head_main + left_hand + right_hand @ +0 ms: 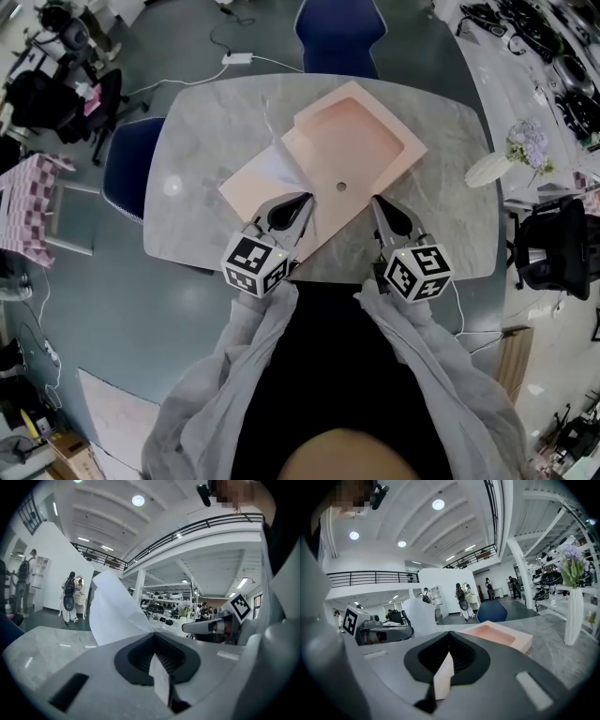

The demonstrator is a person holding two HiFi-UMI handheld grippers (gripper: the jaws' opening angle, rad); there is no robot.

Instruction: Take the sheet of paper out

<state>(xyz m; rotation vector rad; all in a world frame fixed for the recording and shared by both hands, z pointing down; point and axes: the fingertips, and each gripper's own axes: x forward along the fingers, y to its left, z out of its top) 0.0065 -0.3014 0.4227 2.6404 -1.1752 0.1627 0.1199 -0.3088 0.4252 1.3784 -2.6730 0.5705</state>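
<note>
STAGE: extraction part done | left gripper [302,202]: jaws clamped on sheet of paper [281,161] — sheet curls up, partly out of pink folder [356,141] at its left side | right gripper [377,204]: jaws clamped on pink folder's near edge | REMAINING: draw sheet fully clear.

White paper [286,164], pink envelope [356,141], grey marbled table [202,122]

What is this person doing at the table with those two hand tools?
A person holds a gripper in each hand over a grey table. The left gripper is shut on a white sheet of paper, which stands up from a pink envelope lying on the table. The right gripper is shut on the envelope's near edge. The sheet looks partly out, but I can't tell whether it is fully free.
</note>
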